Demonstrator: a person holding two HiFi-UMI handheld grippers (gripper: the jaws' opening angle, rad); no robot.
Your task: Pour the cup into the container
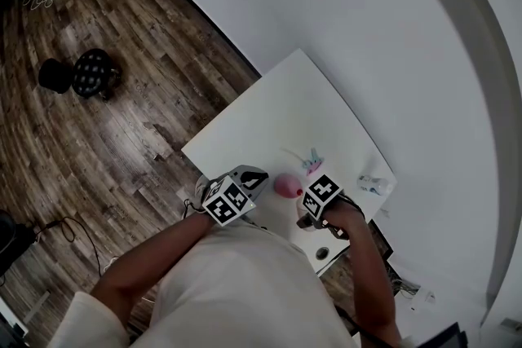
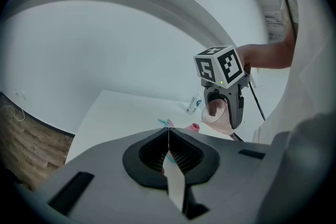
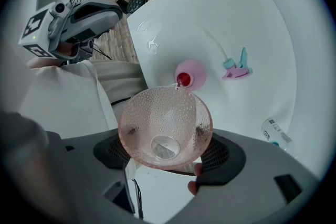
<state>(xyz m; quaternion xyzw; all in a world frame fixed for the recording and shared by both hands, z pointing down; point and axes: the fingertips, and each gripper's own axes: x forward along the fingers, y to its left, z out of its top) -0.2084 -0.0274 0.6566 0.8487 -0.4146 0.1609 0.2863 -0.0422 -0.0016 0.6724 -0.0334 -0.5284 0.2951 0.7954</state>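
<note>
Right gripper view looks straight into the cup [image 3: 163, 113], a pink glass cone with a dimpled wall and a clear flat base. It is clamped between the jaws of the right gripper [image 3: 167, 135], whose dark pads show through the glass on either side. The cup is tipped forward so its lip sits just over the narrow mouth of the container [image 3: 191, 73], a small rounded pink vessel with a red opening, standing on the white desk [image 3: 173, 13].

The pour looks under way or nearly done; I cannot tell how much is left inside. To do it well, the lip should be held centred on that small mouth, since the cup's rim is far wider and anything off-line lands on the smooth desk. A slow tilt suits the slick glass, and the grip must not slacken on the tapered wall.

The left gripper [image 2: 168, 136] hangs near, jaws together on nothing. It could steady the container, which looks light and easy to knock.

A teal-and-pink plastic piece [image 3: 236, 66] and a small labelled bottle [image 3: 275, 134] lie beyond.
</note>
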